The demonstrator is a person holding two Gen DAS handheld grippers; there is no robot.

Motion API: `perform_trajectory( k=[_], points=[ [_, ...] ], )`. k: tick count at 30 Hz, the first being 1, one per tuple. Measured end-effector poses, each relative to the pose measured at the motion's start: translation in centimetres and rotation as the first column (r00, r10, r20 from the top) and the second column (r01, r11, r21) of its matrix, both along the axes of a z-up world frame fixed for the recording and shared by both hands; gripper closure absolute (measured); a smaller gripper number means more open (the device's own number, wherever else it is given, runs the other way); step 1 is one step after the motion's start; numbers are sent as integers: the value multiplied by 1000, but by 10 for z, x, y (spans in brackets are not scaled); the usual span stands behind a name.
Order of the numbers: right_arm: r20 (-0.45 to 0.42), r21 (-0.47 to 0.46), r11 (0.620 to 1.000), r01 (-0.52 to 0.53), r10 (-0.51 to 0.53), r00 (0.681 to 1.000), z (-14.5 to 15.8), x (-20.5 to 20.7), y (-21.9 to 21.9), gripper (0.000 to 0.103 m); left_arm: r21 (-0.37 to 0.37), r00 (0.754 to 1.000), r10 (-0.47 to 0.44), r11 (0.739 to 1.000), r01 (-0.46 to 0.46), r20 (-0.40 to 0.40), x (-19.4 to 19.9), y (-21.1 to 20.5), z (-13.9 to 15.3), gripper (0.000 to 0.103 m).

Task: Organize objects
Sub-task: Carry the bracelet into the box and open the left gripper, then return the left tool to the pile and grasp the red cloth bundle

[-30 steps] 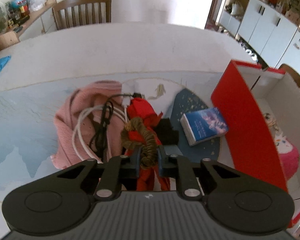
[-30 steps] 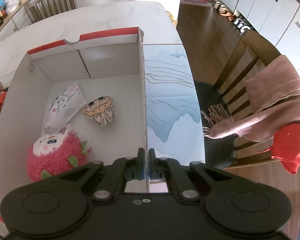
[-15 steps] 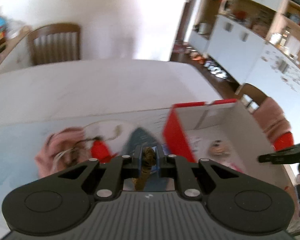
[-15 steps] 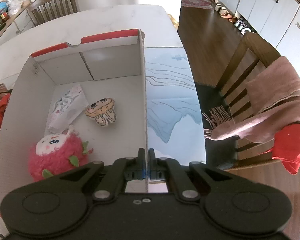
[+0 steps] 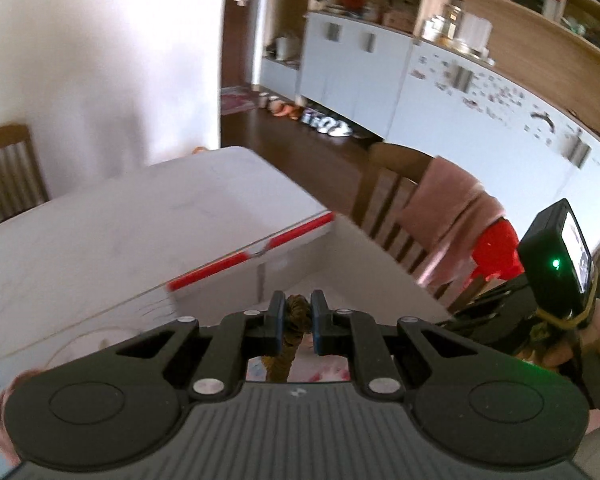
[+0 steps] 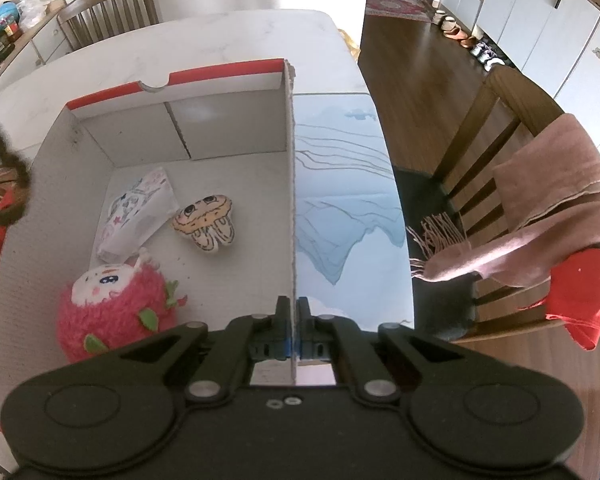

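Brown rope (image 5: 294, 322) is pinched tight in the left gripper (image 5: 294, 325); it sits right between the two fingers and hangs down below them. The gripper is up over the box (image 6: 180, 84) w/ the red rim. I think the step is carrying the rope to the box. Next: go lower over the box floor, then let go. The right gripper (image 6: 293, 330) is clamped on the box's right wall, holding it steady. A pink toy (image 6: 112, 312) is inside, near left.

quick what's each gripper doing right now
Left gripper: shut on the brown rope.
Right gripper: shut on the side wall of the box.
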State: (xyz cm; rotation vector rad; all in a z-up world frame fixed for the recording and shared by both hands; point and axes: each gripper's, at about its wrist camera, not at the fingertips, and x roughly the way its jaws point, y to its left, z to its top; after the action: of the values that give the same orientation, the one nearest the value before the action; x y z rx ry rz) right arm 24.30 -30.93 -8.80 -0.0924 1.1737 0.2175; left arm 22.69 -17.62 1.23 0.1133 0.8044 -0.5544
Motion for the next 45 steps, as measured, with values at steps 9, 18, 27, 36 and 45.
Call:
perform_trajectory(
  k=[9,18,27,36,45],
  points=[
    [6,0,1000,-6,6,1000,0,-2,1,102,102,988,-149,983,151,-26,19,-69,-43,91],
    [5,2,1000,-8,8,1000,1,-1,3,102,167,974,-199,962,215,-110,31,-97,-88,91],
    [5,3,1000,-10,10,1000,1,-1,3,102,215,964,-190,949,229,-188,37,-100,-111,91],
    [0,8,1000,-9,9,1000,-1,0,1,102,225,967,-153,954,198,-201,32,-87,-112,36],
    [-6,15,1000,-6,6,1000,-1,0,-1,102,161,982,-110,978,135,-154,21,-65,-86,34]
  ],
)
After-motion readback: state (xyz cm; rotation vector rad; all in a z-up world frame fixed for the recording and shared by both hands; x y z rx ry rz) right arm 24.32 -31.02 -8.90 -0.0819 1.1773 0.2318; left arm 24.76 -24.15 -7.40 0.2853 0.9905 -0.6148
